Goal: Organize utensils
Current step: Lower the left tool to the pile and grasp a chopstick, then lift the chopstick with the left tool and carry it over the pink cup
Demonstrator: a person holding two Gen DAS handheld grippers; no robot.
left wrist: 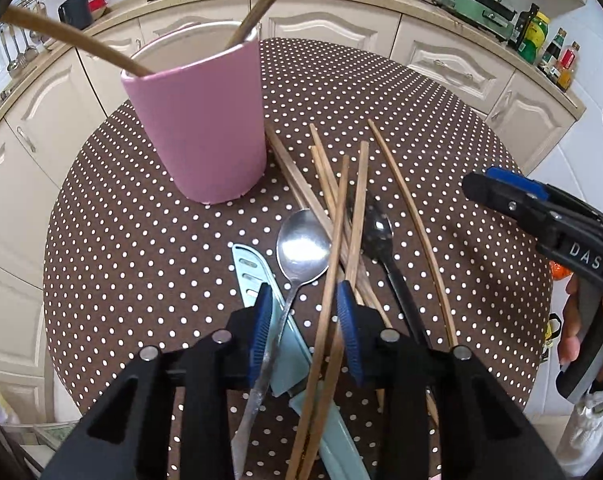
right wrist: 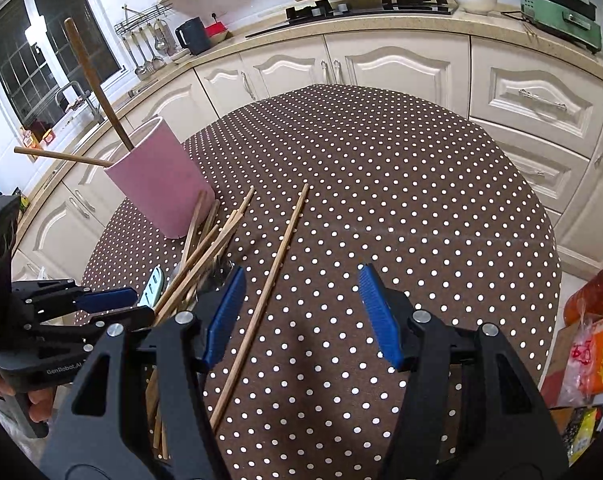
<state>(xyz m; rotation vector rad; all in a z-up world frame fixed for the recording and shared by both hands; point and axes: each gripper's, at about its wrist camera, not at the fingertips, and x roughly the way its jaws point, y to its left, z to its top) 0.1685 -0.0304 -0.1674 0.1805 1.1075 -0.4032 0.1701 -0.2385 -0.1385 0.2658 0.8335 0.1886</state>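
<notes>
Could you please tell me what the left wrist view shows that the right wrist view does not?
Only the left wrist view shows the silver spoon and black spoon clearly. Only the right wrist view shows the window and the lone chopstick between the right gripper's open jaws. Both show the pink cup holding two chopsticks and the dotted table.

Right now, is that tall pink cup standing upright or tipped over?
Upright: the tall pink cup stands on its base on the dotted tablecloth, two wooden chopsticks leaning out.

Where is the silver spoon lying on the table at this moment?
In the left wrist view the silver spoon lies near the middle of the dotted table, between the pale blue knife on its left and the chopsticks on its right.
</notes>
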